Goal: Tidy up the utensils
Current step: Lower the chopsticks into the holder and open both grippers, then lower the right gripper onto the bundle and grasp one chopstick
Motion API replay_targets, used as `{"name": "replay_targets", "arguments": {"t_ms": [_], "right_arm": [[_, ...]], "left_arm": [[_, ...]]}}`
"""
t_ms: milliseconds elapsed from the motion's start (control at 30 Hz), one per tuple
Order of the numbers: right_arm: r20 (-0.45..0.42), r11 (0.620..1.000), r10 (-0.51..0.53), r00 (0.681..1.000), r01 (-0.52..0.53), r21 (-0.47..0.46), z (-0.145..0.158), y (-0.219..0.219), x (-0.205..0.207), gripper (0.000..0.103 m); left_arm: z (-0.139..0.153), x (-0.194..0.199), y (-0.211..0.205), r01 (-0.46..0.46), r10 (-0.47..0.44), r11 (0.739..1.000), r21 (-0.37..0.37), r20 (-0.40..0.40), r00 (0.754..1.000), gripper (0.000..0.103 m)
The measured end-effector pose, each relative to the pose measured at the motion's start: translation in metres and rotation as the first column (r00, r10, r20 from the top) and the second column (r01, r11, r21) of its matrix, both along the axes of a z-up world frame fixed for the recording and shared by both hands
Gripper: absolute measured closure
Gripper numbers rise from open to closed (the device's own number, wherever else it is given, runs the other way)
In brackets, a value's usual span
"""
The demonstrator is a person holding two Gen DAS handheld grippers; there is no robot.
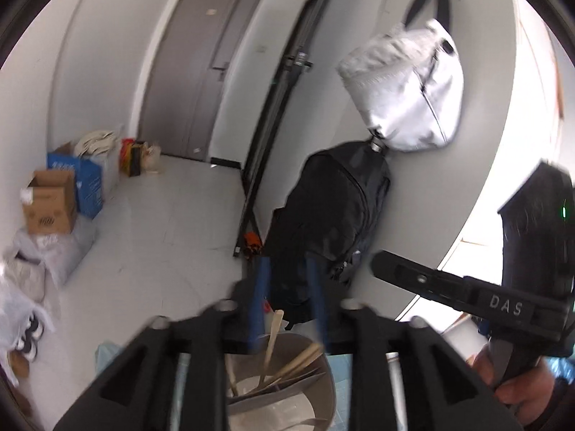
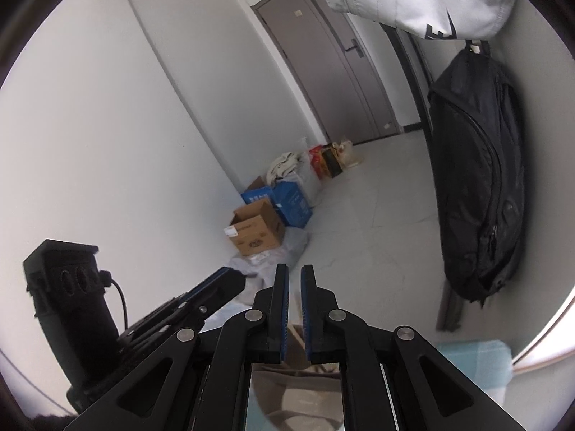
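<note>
The left gripper point(image 1: 287, 276) hangs just above a grey holder point(image 1: 323, 388), its blue-padded fingers point(image 1: 259, 294) parted with nothing between them; the frame is smeared, so I'd only say it looks released, not that it has let anything go. Down in the holder, at about six o'clock from those fingertips, lean the wooden utensils point(image 1: 284, 362), handles fanned toward twelve and one o'clock and resting against a divider, which is presumably why they stand tilted, not flat. The right gripper point(image 2: 294, 287) is drawn nearly closed, a thin slit between its pads and nothing in it; it sits at three o'clock of the left one, tipped downward over the same holder point(image 2: 298, 388), probably so both tools can work at one pot without crossing. A hand point(image 1: 517, 384) wraps its grip at lower right. For room: the holder's rim is the tight edge, close under both sets of fingers, and the divider cuts the opening into narrow slots, so any entry has to come from above. A pale blue cloth point(image 2: 474, 359) lies at four o'clock, low and harmless. Beyond, the floor is open toward the door point(image 2: 323, 54) at twelve, with boxes point(image 2: 258, 230) at eleven and a black backpack point(image 2: 478, 179) hanging at two, all well apart.
</note>
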State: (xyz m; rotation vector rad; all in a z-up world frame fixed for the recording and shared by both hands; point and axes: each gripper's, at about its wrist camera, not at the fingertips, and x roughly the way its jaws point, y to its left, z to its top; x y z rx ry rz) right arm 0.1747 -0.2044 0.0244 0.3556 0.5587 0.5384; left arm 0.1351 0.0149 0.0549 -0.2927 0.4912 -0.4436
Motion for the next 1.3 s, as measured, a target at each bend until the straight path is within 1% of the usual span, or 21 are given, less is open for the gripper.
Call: {"name": "replay_targets", "arguments": {"t_ms": [33,67,100,133,167,200,233,300,333,367,400,467,533,633,767,833,900,1033,1167,1233,1300], "right_arm": [[-0.002,1.0,0.0,1.0,0.0,0.012,0.001,-0.003,-0.002,0.095],[-0.008,1.0,-0.005,1.0,0.005,0.027,0.003,-0.006,-0.005,0.092],[-0.011,0.999,-0.007,1.0,0.008,0.041,0.005,-0.009,-0.007,0.089],[-0.008,0.998,0.0,1.0,0.001,0.068,0.007,-0.013,-0.011,0.08],[-0.005,0.996,0.005,1.0,-0.005,0.085,0.008,-0.016,-0.016,0.068],[-0.001,0.996,-0.002,1.0,0.002,0.087,0.01,-0.018,-0.02,0.062],[0.006,0.996,-0.01,1.0,0.01,0.086,0.011,-0.019,-0.026,0.058],[0.015,0.997,-0.015,1.0,0.014,0.077,0.015,-0.022,-0.036,0.058],[0.015,0.997,-0.018,1.0,0.017,0.071,0.016,-0.022,-0.041,0.056],[0.015,0.997,-0.021,1.0,0.02,0.075,0.017,-0.024,-0.047,0.049],[0.016,0.997,-0.023,1.0,0.022,0.08,0.018,-0.027,-0.051,0.046],[0.02,0.996,-0.031,0.999,0.029,0.084,0.02,-0.03,-0.06,0.037],[0.031,0.995,-0.042,0.999,0.039,0.09,0.023,-0.033,-0.072,0.035],[0.04,0.994,-0.046,0.998,0.042,0.099,0.027,-0.035,-0.088,0.027],[0.067,0.995,-0.042,0.997,0.036,0.088,0.028,-0.034,-0.11,0.017],[0.076,0.997,-0.031,0.997,0.025,0.071,0.025,-0.03,-0.119,0.015],[0.08,0.999,-0.02,0.997,0.016,0.05,0.02,-0.026,-0.128,0.012],[0.075,1.0,-0.004,0.997,0.002,0.028,0.002,-0.017,-0.144,0.007],[0.07,1.0,0.002,0.998,-0.003,0.012,-0.018,-0.011,-0.156,0.004],[0.072,1.0,-0.001,0.997,0.001,-0.005,-0.029,-0.008,-0.162,0.002],[0.069,1.0,0.001,0.998,0.001,-0.024,-0.04,-0.004,-0.167,0.002]], "left_arm": [[0.004,-0.002,0.005,-0.012,0.012,1.0,-0.016,-0.009,1.0,0.051],[0.007,-0.004,0.008,-0.025,0.024,0.999,-0.031,-0.017,1.0,0.045],[0.01,-0.007,0.012,-0.038,0.037,0.998,-0.051,-0.018,0.999,0.042],[0.016,-0.012,0.016,-0.056,0.054,0.996,-0.073,-0.018,0.998,0.042],[0.02,-0.014,0.017,-0.065,0.063,0.995,-0.076,-0.02,0.998,0.042],[0.024,-0.017,0.017,-0.077,0.075,0.994,-0.072,-0.024,0.997,0.042],[0.027,-0.02,0.017,-0.084,0.082,0.994,-0.066,-0.026,0.996,0.042],[0.033,-0.028,0.015,-0.094,0.094,0.994,-0.05,-0.016,0.995,0.041],[0.038,-0.035,0.012,-0.11,0.11,0.993,-0.031,-0.008,0.994,0.037],[0.039,-0.038,0.012,-0.12,0.12,0.993,-0.022,-0.007,0.993,0.033],[0.041,-0.041,0.012,-0.128,0.128,0.992,-0.017,-0.008,0.992,0.027],[0.044,-0.049,0.011,-0.167,0.167,0.986,0.021,-0.02,0.986,0.026],[0.045,-0.055,0.009,-0.191,0.193,0.98,0.05,-0.04,0.98,0.026],[0.048,-0.07,0.01,-0.208,0.211,0.977,0.052,-0.065,0.975,0.026],[0.05,-0.091,0.01,-0.246,0.25,0.967,0.071,-0.056,0.967,0.026],[0.051,-0.101,0.008,-0.264,0.268,0.96,0.092,-0.039,0.963,0.017],[0.05,-0.111,0.006,-0.274,0.277,0.956,0.103,-0.019,0.961,0.013],[0.043,-0.125,0.004,-0.28,0.282,0.951,0.131,0.003,0.959,0.013],[0.028,-0.135,0.003,-0.293,0.296,0.942,0.166,0.006,0.955,0.01],[0.019,-0.138,0.003,-0.298,0.301,0.936,0.186,0.009,0.953,0.004],[0.009,-0.142,0.003,-0.306,0.31,0.93,0.202,0.015,0.951,0.004]]}}
